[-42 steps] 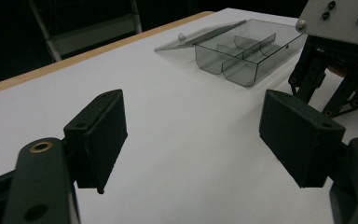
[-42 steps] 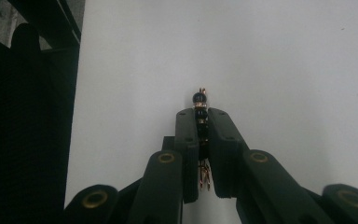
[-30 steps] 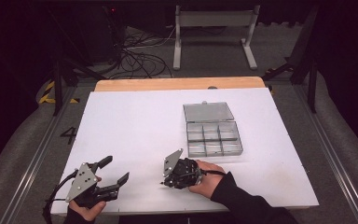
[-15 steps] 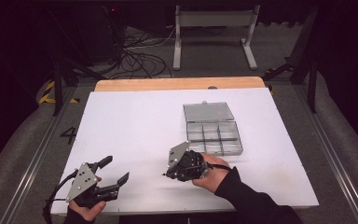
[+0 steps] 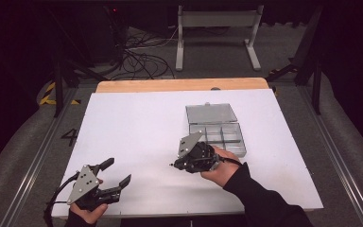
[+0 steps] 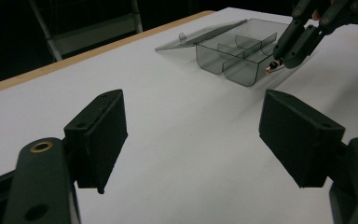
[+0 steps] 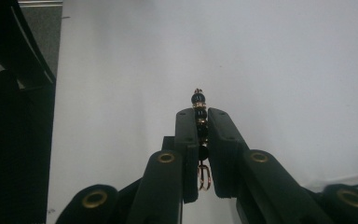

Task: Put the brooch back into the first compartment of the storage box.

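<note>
The right gripper (image 7: 199, 122) has its jaws clamped on a small beaded earring (image 7: 198, 108), black beads with gold spacers and a little gold hook hanging below the pads. It looks very light, stiff along the beaded stem but tiny, smooth and easy to let slip or twist, so the best hold seems to be across the bead stack, as here, not on the thin hook. In the high view this gripper (image 5: 174, 165) hangs above the tabletop (image 5: 137, 127), tips pointing left, just beside the near left corner of the clear compartment box (image 5: 220, 138), whose lid lies open behind it. The left gripper (image 5: 113, 171) sits low at the near left, well apart, jaws wide apart and holding nothing, pointing toward the box
</note>
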